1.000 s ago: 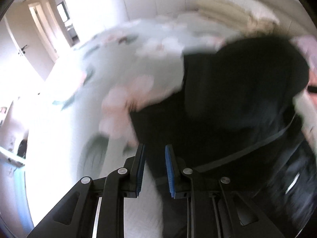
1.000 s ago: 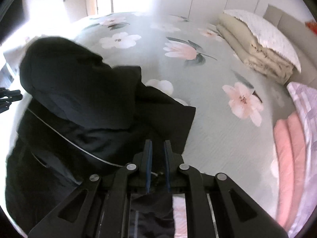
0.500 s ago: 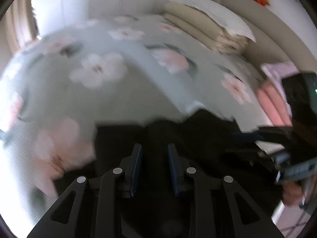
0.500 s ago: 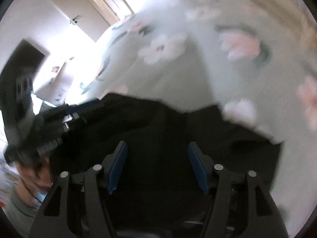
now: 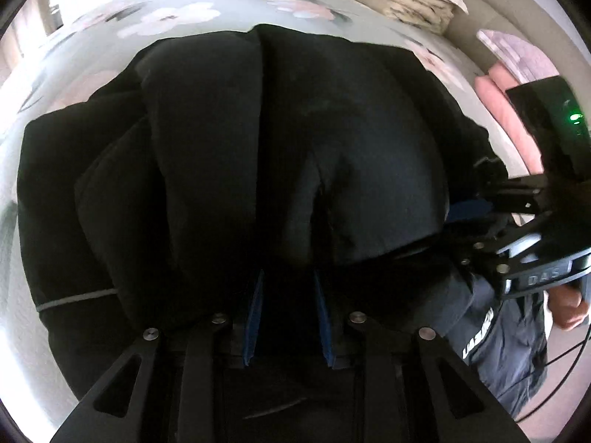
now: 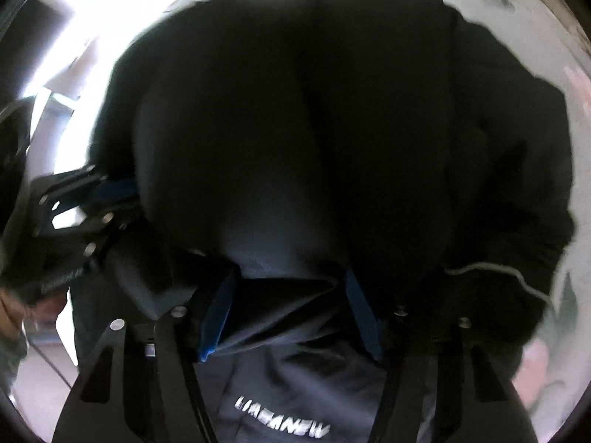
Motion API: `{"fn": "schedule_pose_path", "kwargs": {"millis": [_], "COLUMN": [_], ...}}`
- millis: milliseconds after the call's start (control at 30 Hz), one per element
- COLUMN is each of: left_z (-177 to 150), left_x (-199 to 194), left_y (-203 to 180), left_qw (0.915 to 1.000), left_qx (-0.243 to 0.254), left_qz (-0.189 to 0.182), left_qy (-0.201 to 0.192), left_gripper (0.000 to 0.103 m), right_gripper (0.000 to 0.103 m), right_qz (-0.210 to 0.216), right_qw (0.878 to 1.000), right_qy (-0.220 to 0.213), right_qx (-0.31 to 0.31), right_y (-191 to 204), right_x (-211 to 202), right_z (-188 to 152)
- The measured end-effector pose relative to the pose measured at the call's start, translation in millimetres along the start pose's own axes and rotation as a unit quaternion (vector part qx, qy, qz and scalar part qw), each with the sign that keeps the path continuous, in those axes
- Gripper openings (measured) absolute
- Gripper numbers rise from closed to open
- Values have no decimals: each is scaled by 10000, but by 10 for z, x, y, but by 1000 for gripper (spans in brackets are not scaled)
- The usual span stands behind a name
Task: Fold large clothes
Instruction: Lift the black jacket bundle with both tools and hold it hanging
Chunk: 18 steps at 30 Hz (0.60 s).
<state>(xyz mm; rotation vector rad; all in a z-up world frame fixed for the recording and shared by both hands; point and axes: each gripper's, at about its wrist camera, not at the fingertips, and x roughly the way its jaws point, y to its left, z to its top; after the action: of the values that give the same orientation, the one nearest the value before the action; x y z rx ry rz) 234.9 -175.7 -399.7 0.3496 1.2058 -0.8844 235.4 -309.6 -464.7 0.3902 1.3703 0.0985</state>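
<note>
Garment position: the black jacket [image 5: 295,140] lies bunched on the floral bed [image 5: 110,33], folded layers directly under both tools; left hand-held gripper [image 5: 287,313] stands narrow, right hand-held gripper [image 6: 291,313] stands wider, its jaws just closing, cloth between but no firm pinch evident; seize one layer edge only, then lift both sides evenly

Jacket [image 5: 295,129] on bed [image 5: 110,37]

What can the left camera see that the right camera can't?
Only the left view shows the folded beige bedding and the pink pile at the bed's edge. Only the right view shows the white lettering full on, plus a thin white cord. Both show the black jacket on the flowered bedsheet, with each tool's blue pads low over it.
</note>
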Motion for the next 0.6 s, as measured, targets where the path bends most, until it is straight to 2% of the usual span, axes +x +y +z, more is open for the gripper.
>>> {"fn": "schedule_pose_path", "kwargs": {"millis": [133, 233, 333, 367, 467, 500, 567, 600], "left_z": [40, 32, 12, 24, -49, -117, -255, -277], "left_x": [-261, -657, -974, -996, -766, -569, -270, -146], "left_y": [70, 64, -2, -18, -99, -114, -128, -140], "left_qw": [9995, 9978, 9921, 9908, 9917, 9933, 9963, 9965], "left_qx": [-240, -277, -357, -373, -373, -398, -440, -480], "left_qz": [-180, -404, -911, -1018, -1121, -1058, -730, -658], "left_qy": [-38, -438, -785, -809, -503, -221, 108, 177], "left_gripper": [28, 30, 52, 53, 53, 52, 53, 53], "right_gripper": [58, 61, 62, 62, 62, 62, 61, 60], "right_qz": [-29, 59, 404, 418, 312, 263, 230, 10], "right_qw": [9999, 9995, 9952, 9939, 9941, 9951, 9975, 9985], "right_qy": [9, -292, -887, -1005, -965, -845, -405, -105], "right_qx": [-112, -141, -130, -156, -377, -438, -538, -531], "right_y": [25, 39, 92, 125, 272, 309, 422, 433], "right_x": [-222, -572, -1032, -1099, -1011, -898, -505, -258], "right_z": [-17, -50, -63, -63, -81, -72, -137, -176]}}
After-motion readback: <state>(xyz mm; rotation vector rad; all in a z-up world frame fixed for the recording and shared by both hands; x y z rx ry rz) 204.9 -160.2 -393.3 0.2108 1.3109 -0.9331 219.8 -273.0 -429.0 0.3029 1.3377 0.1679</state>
